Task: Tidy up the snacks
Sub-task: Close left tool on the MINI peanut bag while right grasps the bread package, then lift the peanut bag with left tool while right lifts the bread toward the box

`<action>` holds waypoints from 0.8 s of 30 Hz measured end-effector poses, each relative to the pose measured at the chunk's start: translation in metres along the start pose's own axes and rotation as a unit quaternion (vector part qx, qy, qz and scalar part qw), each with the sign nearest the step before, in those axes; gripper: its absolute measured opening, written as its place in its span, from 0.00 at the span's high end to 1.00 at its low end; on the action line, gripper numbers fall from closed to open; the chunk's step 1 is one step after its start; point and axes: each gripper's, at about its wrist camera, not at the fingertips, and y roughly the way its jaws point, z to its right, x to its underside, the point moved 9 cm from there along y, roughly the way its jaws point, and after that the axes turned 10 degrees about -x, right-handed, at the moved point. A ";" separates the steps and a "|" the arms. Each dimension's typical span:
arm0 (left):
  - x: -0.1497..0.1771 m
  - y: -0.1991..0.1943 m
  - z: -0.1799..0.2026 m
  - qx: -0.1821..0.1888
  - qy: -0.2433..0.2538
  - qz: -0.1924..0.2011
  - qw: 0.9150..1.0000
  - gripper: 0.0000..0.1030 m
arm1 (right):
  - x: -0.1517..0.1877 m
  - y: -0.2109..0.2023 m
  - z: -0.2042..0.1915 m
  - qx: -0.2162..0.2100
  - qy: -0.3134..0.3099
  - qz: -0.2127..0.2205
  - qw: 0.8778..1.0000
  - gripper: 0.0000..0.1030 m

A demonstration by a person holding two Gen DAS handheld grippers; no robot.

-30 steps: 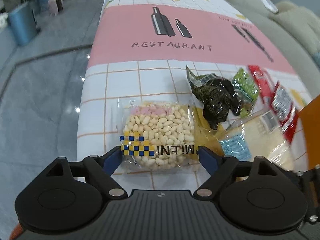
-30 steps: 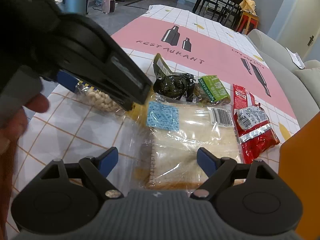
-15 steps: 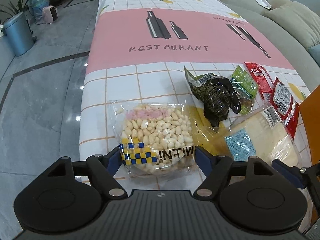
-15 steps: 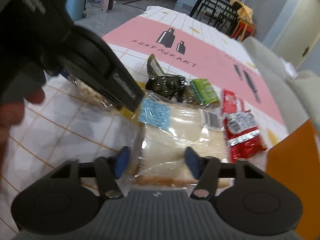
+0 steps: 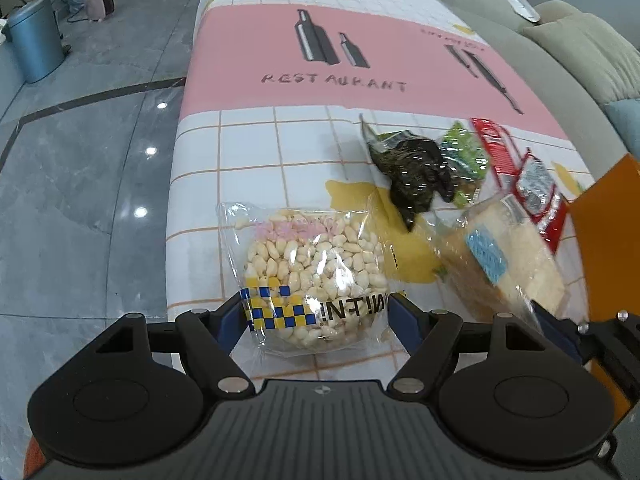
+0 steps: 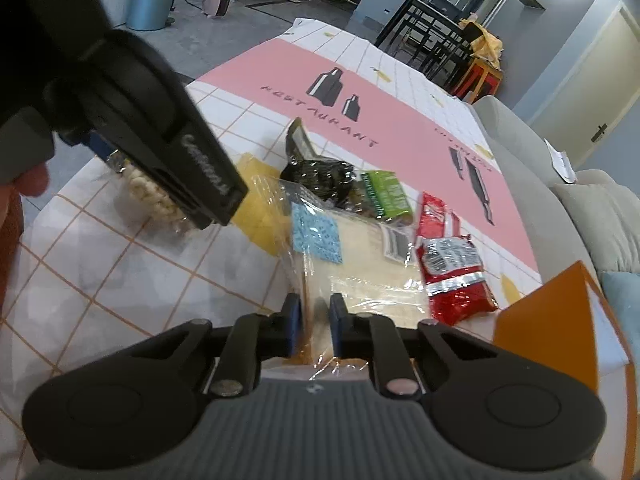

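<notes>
My left gripper (image 5: 316,312) is shut on a clear bag of pale puffed snacks (image 5: 316,264), holding its near end above the table. My right gripper (image 6: 312,320) is shut on the near edge of a clear-wrapped bread pack (image 6: 372,276) with a blue label. The bread pack also shows tilted up at the right of the left wrist view (image 5: 504,264). A dark green snack pack (image 5: 412,172), a light green pack (image 5: 466,152) and a red packet (image 5: 528,176) lie behind them. The left gripper's body (image 6: 160,136) fills the upper left of the right wrist view.
An orange box (image 6: 560,320) stands at the right, beside the red packet (image 6: 452,268). The tablecloth (image 5: 320,52) has a pink band. The table's left edge (image 5: 176,184) drops to a grey floor. A sofa (image 6: 580,208) runs along the right side.
My right gripper closed on the bread pack and lifted its near end. My left gripper closed on the puffed snack bag and raised it a little.
</notes>
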 end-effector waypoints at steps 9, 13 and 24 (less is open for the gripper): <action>0.008 -0.034 0.011 0.028 0.000 0.004 1.000 0.17 | -0.018 -0.038 0.024 -0.026 0.076 0.018 0.997 0.93; 0.012 -0.050 0.013 0.038 0.001 0.005 0.999 0.17 | -0.022 -0.055 0.034 -0.049 0.127 0.019 0.990 0.94; 0.027 -0.095 0.032 0.065 0.028 0.021 0.997 0.17 | -0.015 -0.112 0.050 -0.117 0.261 0.053 0.957 0.96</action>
